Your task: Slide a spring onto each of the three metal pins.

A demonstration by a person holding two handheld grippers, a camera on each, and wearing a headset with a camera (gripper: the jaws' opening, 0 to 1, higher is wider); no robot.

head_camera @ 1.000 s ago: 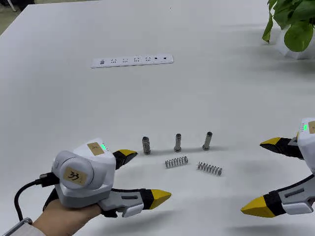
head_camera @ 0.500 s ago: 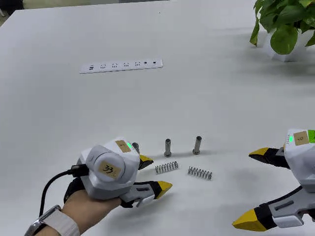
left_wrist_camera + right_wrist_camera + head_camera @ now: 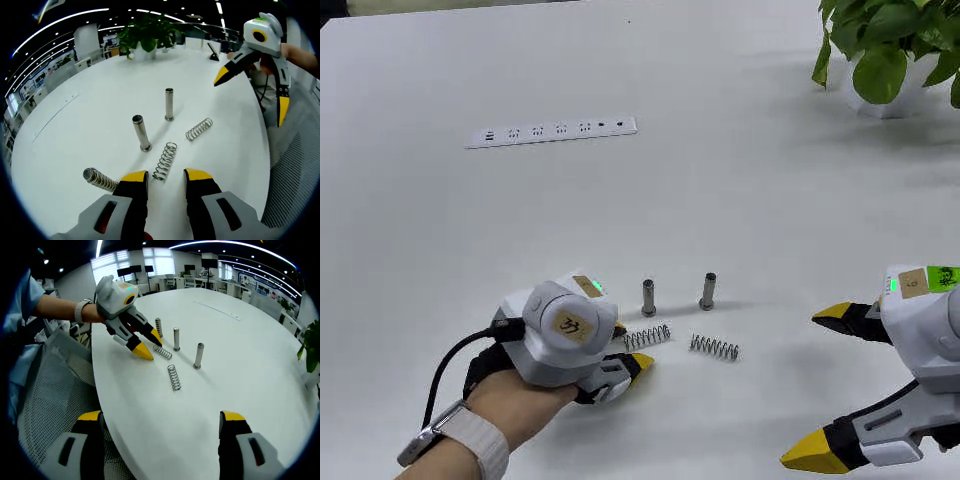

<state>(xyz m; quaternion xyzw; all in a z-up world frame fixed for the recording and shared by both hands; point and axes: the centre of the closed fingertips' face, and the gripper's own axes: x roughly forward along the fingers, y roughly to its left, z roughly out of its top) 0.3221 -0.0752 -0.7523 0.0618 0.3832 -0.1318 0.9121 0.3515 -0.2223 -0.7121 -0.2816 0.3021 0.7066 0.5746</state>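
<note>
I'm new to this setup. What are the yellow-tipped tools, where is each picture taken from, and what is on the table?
A person holds a two-jaw tool in each hand: the left gripper and the right gripper. One picture comes from a headset camera looking down. The two round ones come from cameras riding on the grippers. On the white table stand three metal pins: the sprung pin already wears a spring, beside two bare pins. Two loose springs lie nearby. A power strip and a plant sit farther back. Both grippers are open, holding nothing.
</note>
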